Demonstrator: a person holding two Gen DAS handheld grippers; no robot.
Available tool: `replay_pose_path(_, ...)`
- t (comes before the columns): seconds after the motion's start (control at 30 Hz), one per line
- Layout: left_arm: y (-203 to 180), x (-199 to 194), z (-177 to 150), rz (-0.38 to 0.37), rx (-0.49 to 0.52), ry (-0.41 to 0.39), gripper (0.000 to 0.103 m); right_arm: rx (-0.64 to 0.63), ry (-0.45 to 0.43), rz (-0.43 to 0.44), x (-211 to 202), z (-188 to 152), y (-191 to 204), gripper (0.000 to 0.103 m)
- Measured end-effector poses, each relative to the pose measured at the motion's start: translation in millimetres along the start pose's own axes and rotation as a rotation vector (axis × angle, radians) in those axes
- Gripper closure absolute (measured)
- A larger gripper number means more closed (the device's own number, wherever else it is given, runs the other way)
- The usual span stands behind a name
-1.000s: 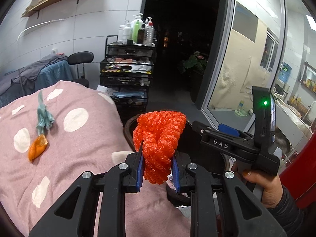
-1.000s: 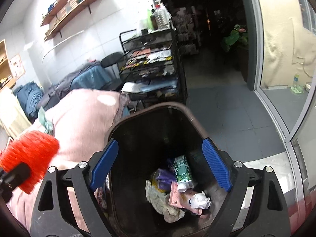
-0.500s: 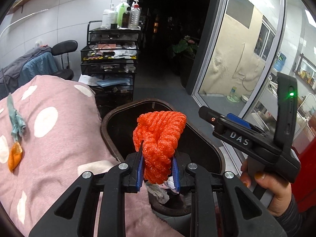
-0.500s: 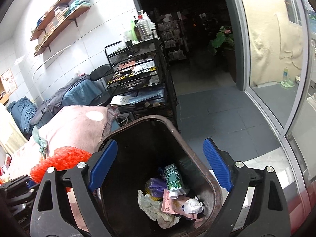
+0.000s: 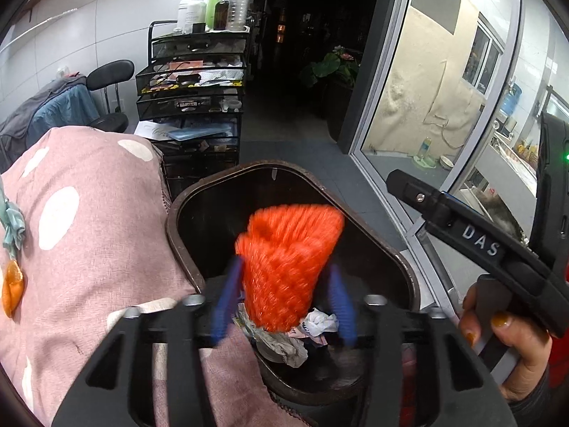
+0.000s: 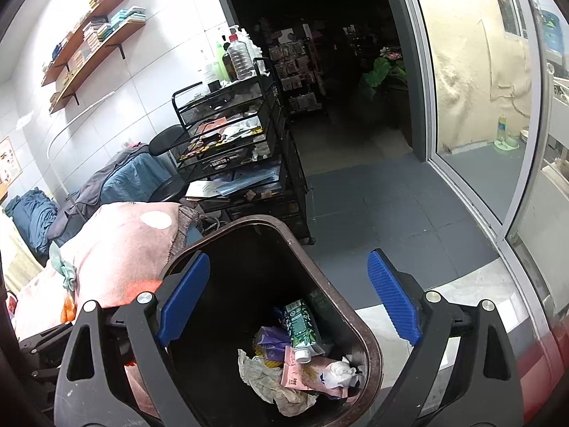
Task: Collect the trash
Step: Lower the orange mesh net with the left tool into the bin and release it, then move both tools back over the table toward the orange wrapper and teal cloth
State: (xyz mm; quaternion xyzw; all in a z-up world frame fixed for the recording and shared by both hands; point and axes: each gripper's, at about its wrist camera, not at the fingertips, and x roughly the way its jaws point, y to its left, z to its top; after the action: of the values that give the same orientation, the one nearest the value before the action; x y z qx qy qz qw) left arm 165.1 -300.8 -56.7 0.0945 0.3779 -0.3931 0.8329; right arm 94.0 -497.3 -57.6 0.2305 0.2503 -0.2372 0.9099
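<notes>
Orange mesh [image 5: 284, 267] stands upright between opening left tongs [image 5: 281, 306], over bin [image 5: 398, 259].

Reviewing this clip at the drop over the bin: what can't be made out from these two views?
- Orange mesh ball, left wrist view: motion-blurred, so whether the left gripper, whose jaws have just been opening, touches it is unclear.
- Same ball, right wrist view: only an orange smear behind the right gripper, which stands open.
- Bin floor: covered by trash in both views.
- Green carton: label too small.
</notes>
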Motion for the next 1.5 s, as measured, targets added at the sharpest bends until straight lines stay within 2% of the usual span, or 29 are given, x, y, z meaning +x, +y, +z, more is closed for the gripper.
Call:
replay_pose_path(0.1,2,0,0,0.014,-0.012,-0.019,0.015,0.000,0.000,-0.001,0,0,0,0.011)
replay_pose_path(0.2,2,0,-1,0.014,-0.014,-0.027,0.006,0.002,0.000,-0.004,1,0,-1,0.008)
replay_pose_path(0.4,4,-5,0,0.011,-0.025,-0.045,0.006,0.008,-0.009,-0.018,0,0,-4,0.006)
replay_pose_path(0.7,7,-48,-2,0.005,-0.042,-0.170,0.005,0.015,-0.007,-0.009,1,-1,-4,0.006)
replay_pose_path(0.9,25,-76,-7,0.021,-0.074,-0.224,0.005,-0.016,0.001,0.015,3,-5,7,0.006)
replay_pose_path(1.23,83,-110,-27,0.144,-0.159,-0.254,0.005,-0.094,0.033,0.107,4,-19,51,0.006)
replay_pose_path(1.5,151,-133,-47,0.267,-0.258,-0.227,0.006,-0.242,0.087,0.267,5,-32,126,0.006)
